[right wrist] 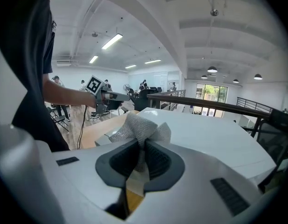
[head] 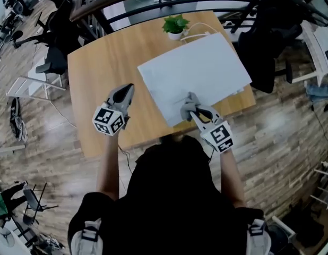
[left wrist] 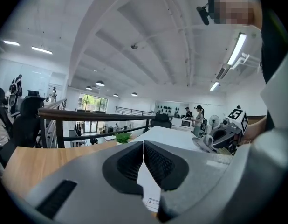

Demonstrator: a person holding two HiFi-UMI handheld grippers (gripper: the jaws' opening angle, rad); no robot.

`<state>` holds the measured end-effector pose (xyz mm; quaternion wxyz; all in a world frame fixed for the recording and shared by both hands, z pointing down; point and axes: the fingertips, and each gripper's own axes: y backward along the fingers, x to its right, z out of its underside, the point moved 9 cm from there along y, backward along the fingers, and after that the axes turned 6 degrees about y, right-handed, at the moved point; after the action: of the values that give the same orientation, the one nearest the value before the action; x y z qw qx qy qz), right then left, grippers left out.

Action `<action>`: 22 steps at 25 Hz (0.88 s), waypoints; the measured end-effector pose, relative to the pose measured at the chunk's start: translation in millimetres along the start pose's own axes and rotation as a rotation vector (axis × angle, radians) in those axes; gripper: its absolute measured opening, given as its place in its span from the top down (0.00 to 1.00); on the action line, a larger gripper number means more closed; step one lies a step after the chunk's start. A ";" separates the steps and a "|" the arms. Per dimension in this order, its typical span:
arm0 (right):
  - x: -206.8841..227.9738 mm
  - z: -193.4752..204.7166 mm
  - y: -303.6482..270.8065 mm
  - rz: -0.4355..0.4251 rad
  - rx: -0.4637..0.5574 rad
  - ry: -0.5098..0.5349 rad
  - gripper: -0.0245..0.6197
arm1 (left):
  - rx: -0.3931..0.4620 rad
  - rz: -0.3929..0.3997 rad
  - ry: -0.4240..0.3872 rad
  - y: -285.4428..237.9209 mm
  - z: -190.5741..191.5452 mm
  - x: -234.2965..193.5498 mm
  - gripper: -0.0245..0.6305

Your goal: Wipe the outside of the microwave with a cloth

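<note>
Filling most of the head view, the wooden table (head: pixel 100 73) carries the white microwave (head: pixel 201 73) on its right half. Only its flat top shows from above. Its long axis runs from the left toward the right and slightly away, askew to the table's edges. Which side is its front cannot be told. Its right corner reaches almost to the table's right edge and its near corner sits close to the front edge, so little wood is free there. The left half of the table lies open. The left gripper (head: pixel 127 91) hovers over that bare wood just left of the microwave, pointing away from the person, its jaws pressed together with nothing between them. The right gripper (head: pixel 191 106) sits at the microwave's near long edge, its jaws pinching a grey mesh cloth (right wrist: pixel 139 127). The cloth bunches out ahead of the jaws against the white top. A small potted plant (head: pixel 175 25) stands beyond the microwave's far long edge, near the table's far edge, with a white cable (head: pixel 198 35) beside it.
</note>
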<state>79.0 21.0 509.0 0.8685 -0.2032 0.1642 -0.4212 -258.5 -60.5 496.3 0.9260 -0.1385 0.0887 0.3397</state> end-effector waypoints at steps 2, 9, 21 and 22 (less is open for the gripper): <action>-6.2 -2.7 -1.4 0.019 -0.008 -0.013 0.92 | -0.004 0.018 0.031 -1.9 7.5 -8.5 0.96; -30.4 -25.5 -17.9 -0.014 -0.026 0.010 0.92 | -0.027 0.069 0.025 -10.6 15.0 -15.6 0.96; -44.6 -24.0 -50.0 -0.078 -0.166 0.111 0.92 | -0.035 0.066 0.081 -10.7 31.5 -18.5 0.96; -45.1 -24.8 -50.9 -0.080 -0.167 0.113 0.92 | -0.039 0.065 0.083 -9.8 32.6 -18.8 0.96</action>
<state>7.1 23.1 517.7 0.8205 -0.2571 0.2393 -0.4510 -264.0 -68.7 534.0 0.9072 -0.1674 0.1247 0.3653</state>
